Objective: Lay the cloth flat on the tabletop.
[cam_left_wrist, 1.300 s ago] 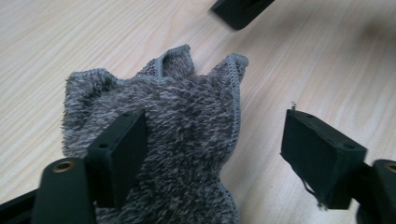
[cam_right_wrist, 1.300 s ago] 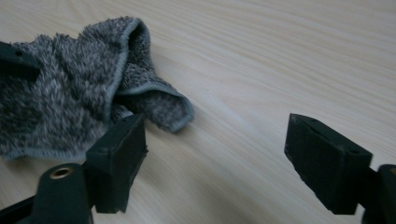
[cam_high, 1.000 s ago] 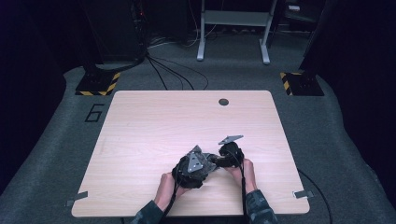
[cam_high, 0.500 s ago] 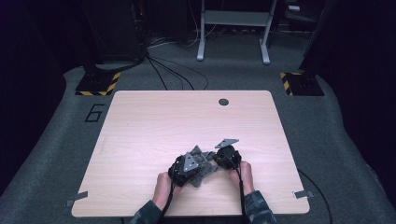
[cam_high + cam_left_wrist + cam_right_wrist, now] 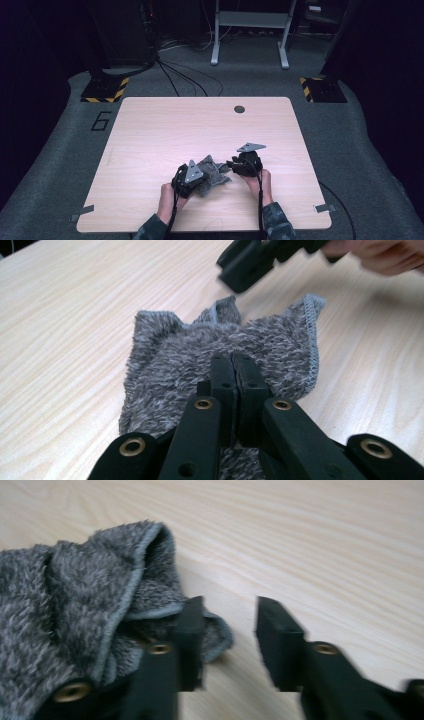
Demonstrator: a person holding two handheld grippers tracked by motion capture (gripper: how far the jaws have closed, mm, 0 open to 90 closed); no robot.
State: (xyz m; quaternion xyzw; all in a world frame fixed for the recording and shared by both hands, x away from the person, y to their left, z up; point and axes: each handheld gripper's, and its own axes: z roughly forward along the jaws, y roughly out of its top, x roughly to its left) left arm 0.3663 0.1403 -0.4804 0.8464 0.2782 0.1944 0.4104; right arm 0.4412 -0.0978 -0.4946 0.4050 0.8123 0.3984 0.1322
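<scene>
The grey fleece cloth (image 5: 210, 172) lies just left of the half-open, empty right hand-held gripper (image 5: 227, 630), its near-left part pinched by the left hand-held gripper (image 5: 233, 372).

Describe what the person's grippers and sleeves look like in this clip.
Both grippers, left gripper and right gripper, are black, each topped by a grey three-cornered plate. Their flat black jaws hang on arms with brass-coloured rivets. A black cable trails back along each forearm. The sleeves are dark camouflage.
</scene>
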